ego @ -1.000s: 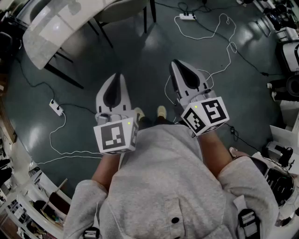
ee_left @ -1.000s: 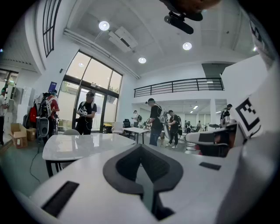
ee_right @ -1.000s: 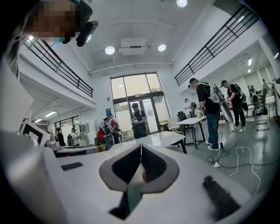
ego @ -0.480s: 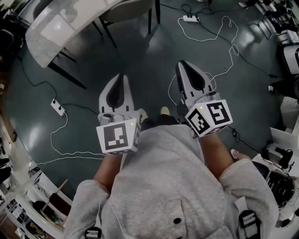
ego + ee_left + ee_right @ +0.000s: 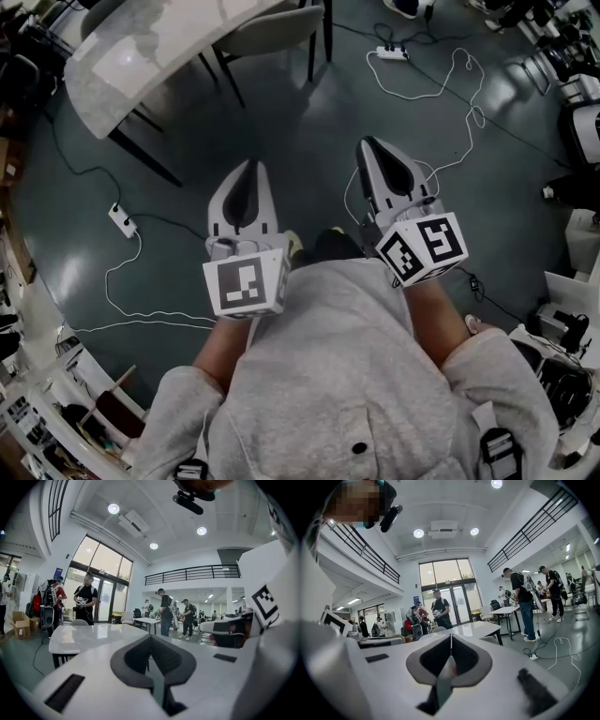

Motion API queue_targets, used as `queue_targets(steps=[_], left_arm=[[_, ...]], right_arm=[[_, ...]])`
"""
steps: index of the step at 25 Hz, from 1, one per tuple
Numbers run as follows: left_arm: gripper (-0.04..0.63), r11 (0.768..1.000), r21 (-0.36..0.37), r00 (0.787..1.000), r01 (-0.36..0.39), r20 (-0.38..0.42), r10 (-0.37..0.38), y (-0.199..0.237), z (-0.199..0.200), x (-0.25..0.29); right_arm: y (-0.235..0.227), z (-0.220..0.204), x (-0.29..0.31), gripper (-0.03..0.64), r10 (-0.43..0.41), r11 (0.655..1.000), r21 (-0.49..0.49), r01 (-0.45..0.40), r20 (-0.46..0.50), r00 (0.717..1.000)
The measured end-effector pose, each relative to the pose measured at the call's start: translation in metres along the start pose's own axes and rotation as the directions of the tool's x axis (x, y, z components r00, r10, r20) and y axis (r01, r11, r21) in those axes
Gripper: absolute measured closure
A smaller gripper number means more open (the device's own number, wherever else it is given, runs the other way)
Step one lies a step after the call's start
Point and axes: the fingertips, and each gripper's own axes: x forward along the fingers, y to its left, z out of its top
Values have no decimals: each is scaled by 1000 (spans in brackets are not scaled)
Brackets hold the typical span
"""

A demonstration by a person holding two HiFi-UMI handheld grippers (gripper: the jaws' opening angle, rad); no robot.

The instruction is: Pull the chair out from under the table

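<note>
Chair [image 5: 272,30]: partly under the tabletop [image 5: 131,61], well apart from both grippers. Left gripper [image 5: 251,169] and right gripper [image 5: 368,146]: jaws pressed together, empty.

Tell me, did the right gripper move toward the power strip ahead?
No. The right gripper keeps about the same gap to that floor power strip; only the view shifted.
</note>
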Motion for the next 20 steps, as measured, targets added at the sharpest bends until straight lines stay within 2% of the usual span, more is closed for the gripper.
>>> queue_targets(steps=[2, 6, 11, 16, 20], left_arm=[[581, 1000, -1, 1000, 11, 25, -11, 1, 2, 1], [581, 999, 33, 1000, 13, 19, -14, 3, 3, 3], [581, 1000, 6, 999, 23, 38, -24, 3, 7, 3], [581, 999, 45, 999, 27, 26, -28, 8, 7, 3], [581, 999, 42, 999, 25, 37, -26, 10, 8, 7]], right_arm=[[2, -1, 3, 592, 3, 1000, 0, -3, 1, 1000], [3, 2, 7, 592, 15, 1000, 2, -15, 18, 1000], [6, 3, 10, 592, 19, 1000, -4, -19, 25, 999], [11, 3, 13, 592, 20, 1000, -8, -20, 29, 999], [11, 2, 14, 592, 14, 1000, -20, -13, 40, 999]])
